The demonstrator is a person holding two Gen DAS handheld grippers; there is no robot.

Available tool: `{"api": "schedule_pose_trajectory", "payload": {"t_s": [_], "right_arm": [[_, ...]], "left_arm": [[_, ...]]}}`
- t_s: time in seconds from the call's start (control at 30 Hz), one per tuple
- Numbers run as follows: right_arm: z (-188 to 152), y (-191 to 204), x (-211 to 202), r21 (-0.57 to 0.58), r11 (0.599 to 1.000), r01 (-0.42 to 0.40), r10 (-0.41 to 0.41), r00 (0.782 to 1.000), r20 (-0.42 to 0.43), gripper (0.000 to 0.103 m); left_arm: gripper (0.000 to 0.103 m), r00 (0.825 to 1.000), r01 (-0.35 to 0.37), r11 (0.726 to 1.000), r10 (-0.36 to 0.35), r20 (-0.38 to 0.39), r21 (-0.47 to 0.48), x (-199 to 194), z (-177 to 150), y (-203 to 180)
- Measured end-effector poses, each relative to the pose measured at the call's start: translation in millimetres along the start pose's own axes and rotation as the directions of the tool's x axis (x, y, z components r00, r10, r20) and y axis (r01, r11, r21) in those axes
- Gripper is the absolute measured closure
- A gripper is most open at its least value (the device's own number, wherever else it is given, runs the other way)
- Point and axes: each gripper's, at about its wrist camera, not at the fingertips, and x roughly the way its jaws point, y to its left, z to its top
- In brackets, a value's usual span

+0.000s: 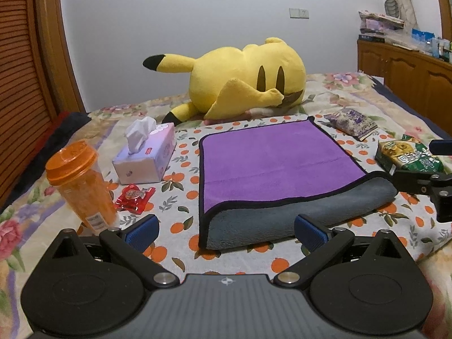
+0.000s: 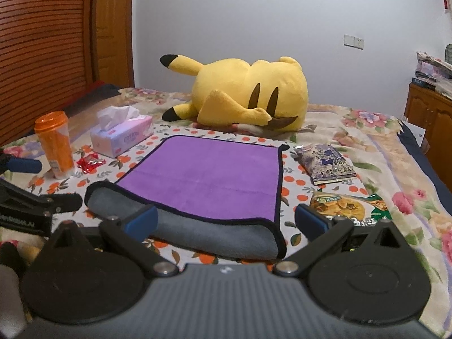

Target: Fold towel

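A: Where is the towel (image 1: 276,158)?

B: It lies in the middle of the bed (image 1: 353,90), on a cloth with an orange-fruit print (image 1: 180,180). The purple side is up. The near edge is turned over, so a grey band (image 1: 282,217) shows along it, with a black border.

A: And the tongs?

B: The left tongs (image 1: 226,230) stand wide, with the blue pads far apart. They hold nothing. They are just before the near left corner of the towel. The right tongs (image 2: 226,220) are also wide and hold nothing. Their left pad (image 2: 141,221) stands in front of the grey band; I cannot tell if it touches. In the left view, a part of the right tongs shows at the right edge, near the right end of the fold.

A: What else is on the bed?

B: A yellow plush (image 2: 248,93) lies behind the towel, near the far edge. On the left are a tissue box (image 1: 147,155), an orange bottle (image 1: 82,183) and a red wrapper (image 1: 135,197). On the right are a purple packet (image 2: 327,163) and a green snack bag (image 2: 350,206). A wooden cabinet (image 1: 409,70) stands beside the bed on the right.
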Motion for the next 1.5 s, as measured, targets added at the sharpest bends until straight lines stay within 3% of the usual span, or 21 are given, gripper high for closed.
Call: {"api": "schedule_pose_trajectory", "payload": {"t_s": [0.43, 0.53, 0.63, 0.97, 1.5], "right_arm": [[-2, -7, 22, 0.019, 1.0, -0.015, 0.016, 0.998, -0.055, 0.001], [-3, -8, 28, 0.021, 1.0, -0.018, 0.019, 0.997, -0.075, 0.002], [-4, -9, 36, 0.021, 0.999, -0.03, 0.032, 0.994, -0.105, 0.011], [-4, -22, 60, 0.031, 0.999, -0.04, 0.045, 0.985, -0.169, 0.013], [-10, -50, 93, 0.098, 0.994, -0.054, 0.079, 0.959, -0.271, 0.026]], "left_arm": [[0.006, 0.998, 0.043, 0.999, -0.043, -0.039, -0.005, 33, 5, 10], [0.012, 0.997, 0.055, 0.998, -0.056, -0.049, -0.014, 40, 6, 15], [0.017, 0.997, 0.059, 0.998, -0.06, -0.057, -0.018, 47, 7, 18], [0.037, 0.991, 0.097, 0.995, -0.099, -0.086, -0.025, 68, 9, 26], [0.055, 0.982, 0.119, 0.991, -0.125, -0.142, -0.056, 92, 6, 38]]}}
